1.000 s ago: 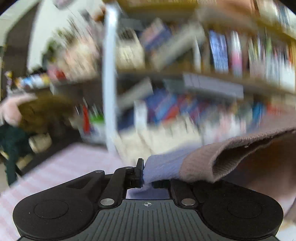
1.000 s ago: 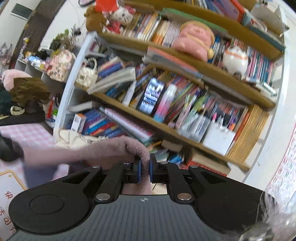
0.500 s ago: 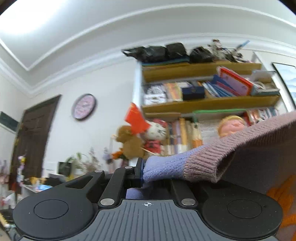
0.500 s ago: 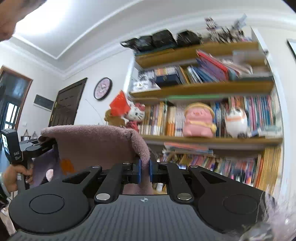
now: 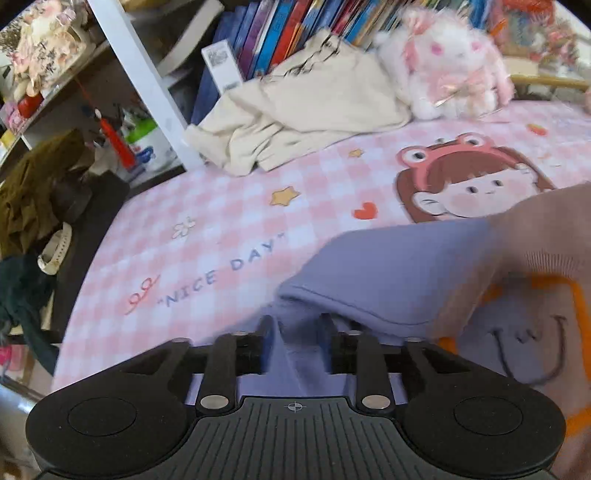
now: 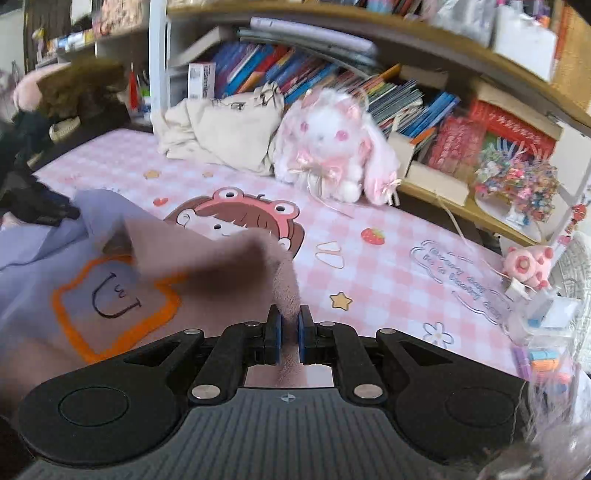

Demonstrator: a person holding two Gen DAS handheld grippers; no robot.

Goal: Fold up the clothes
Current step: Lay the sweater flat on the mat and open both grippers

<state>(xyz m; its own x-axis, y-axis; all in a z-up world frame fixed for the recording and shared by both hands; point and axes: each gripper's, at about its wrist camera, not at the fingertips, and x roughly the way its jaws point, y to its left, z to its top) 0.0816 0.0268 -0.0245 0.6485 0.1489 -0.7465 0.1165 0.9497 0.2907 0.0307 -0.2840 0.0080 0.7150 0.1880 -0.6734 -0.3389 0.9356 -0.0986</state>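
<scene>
Your left gripper (image 5: 293, 341) has just been opening around the mauve-and-lilac knitted sweater (image 5: 424, 273) on the pink checked bedsheet (image 5: 207, 229), while your right gripper (image 6: 289, 334) pinches its hem; pulling could skew it

Soft, even daylight fills both views, with no hard shadows or glare. Motion blur smears the sweater (image 5: 424, 266), the books (image 5: 295, 33) and the plush rabbit (image 6: 332, 147). Fisheye distortion bends the shelf (image 6: 424, 48) into curves, and the corners go black.
</scene>
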